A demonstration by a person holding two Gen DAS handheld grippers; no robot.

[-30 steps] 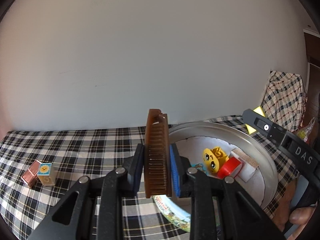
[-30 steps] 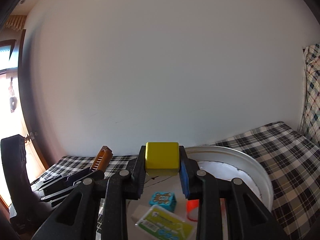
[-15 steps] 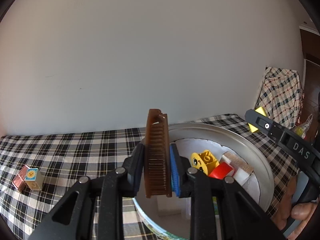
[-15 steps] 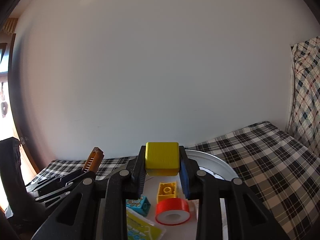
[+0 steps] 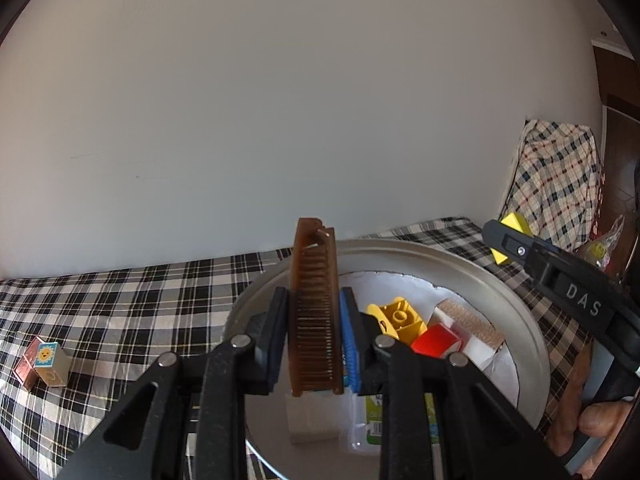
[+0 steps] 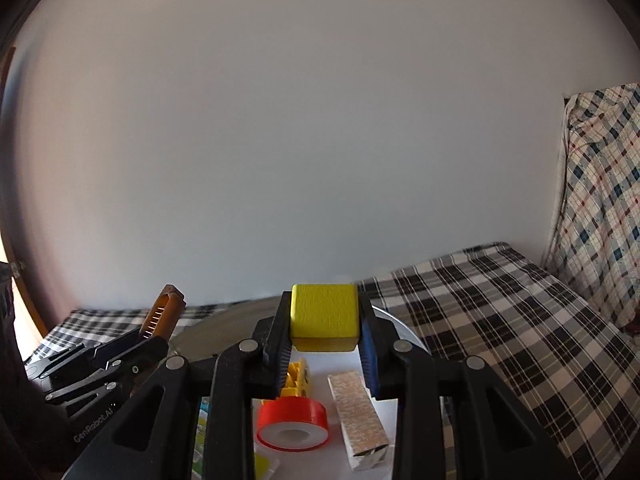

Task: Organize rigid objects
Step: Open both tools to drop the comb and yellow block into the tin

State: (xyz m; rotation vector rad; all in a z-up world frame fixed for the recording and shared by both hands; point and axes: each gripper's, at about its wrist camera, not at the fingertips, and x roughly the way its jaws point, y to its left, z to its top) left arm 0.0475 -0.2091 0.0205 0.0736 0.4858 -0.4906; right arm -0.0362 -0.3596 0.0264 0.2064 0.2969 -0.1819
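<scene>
Progress looks about two-thirds, judging by the round silver metal bowl (image 5: 500,276), which already holds a red tape roll (image 6: 292,424), a yellow toy brick (image 5: 400,318), a patterned cardboard box (image 6: 358,420) and some packets. My left gripper (image 5: 314,340) is clenched on a brown plastic comb (image 5: 316,312), held upright above the bowl's near rim. My right gripper (image 6: 324,344) grasps a yellow foam cube (image 6: 323,316) over the bowl's middle. Both loads have yet to be let go. Two small picture blocks (image 5: 42,366) lie well apart on the black-and-white checked cloth (image 5: 140,304), uncollected.
</scene>
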